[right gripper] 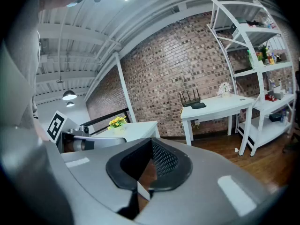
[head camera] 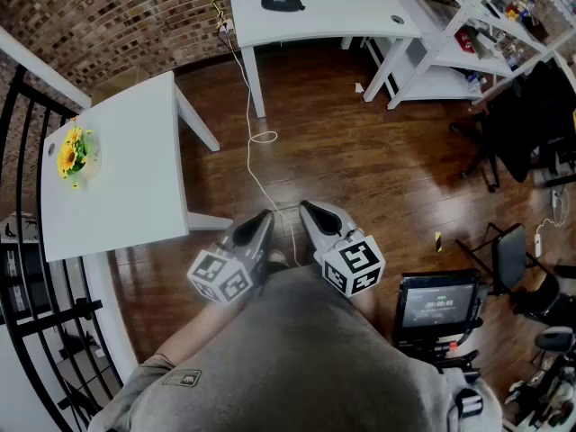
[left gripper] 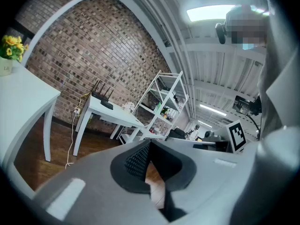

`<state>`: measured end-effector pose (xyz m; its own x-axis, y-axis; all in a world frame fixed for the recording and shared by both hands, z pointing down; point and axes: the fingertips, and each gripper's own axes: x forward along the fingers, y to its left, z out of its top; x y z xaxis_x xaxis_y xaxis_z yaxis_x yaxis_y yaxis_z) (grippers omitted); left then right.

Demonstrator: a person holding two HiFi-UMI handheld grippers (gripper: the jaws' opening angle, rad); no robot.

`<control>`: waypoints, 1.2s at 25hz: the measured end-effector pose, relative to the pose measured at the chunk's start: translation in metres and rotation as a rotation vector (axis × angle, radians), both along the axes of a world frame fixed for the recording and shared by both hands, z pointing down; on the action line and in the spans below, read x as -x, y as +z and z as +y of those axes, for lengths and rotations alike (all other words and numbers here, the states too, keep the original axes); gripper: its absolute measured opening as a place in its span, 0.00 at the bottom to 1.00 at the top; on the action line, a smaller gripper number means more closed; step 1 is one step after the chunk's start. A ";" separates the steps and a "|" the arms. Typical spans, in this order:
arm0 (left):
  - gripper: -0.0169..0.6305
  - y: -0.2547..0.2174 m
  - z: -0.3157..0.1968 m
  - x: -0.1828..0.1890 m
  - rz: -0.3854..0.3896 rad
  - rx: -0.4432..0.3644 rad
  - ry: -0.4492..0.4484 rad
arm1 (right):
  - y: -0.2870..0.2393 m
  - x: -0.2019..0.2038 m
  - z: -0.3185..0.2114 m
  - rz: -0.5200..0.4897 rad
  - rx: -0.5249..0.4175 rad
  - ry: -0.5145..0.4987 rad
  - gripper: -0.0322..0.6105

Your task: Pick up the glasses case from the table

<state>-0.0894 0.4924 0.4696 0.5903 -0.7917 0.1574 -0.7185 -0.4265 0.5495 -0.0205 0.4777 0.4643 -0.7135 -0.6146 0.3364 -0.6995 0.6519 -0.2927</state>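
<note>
The glasses case point(head camera: 282, 4) is a dark oval lying on the far white table point(head camera: 333, 12), at the top of the head view. The right gripper view shows it as a small dark shape point(right gripper: 198, 105) beside a black router point(right gripper: 189, 97). My left gripper point(head camera: 263, 216) and right gripper point(head camera: 306, 207) are held side by side close to my body, over the wooden floor and far from that table. In their own views the left gripper point(left gripper: 149, 144) and the right gripper point(right gripper: 151, 142) both have their jaws together with nothing between them.
A second white table point(head camera: 126, 178) stands at the left with a pot of yellow flowers point(head camera: 74, 151). A black railing point(head camera: 27, 268) runs behind it. A pale cable point(head camera: 256, 142) trails across the floor. White shelving point(head camera: 468, 34), chairs point(head camera: 513, 259) and a screen point(head camera: 438, 304) stand on the right.
</note>
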 end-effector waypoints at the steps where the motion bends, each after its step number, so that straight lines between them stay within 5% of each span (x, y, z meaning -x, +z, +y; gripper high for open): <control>1: 0.03 -0.001 0.000 0.002 0.001 0.002 -0.001 | 0.000 0.001 0.000 0.001 0.001 -0.001 0.07; 11: 0.03 0.001 -0.069 -0.003 -0.025 0.009 -0.019 | 0.001 -0.009 -0.072 -0.023 0.003 -0.007 0.07; 21: 0.03 -0.018 -0.196 -0.048 -0.069 -0.020 -0.058 | -0.008 -0.056 -0.189 -0.042 0.012 -0.068 0.07; 30: 0.03 -0.011 -0.249 -0.074 -0.086 -0.001 -0.092 | -0.001 -0.082 -0.252 -0.061 0.029 -0.093 0.07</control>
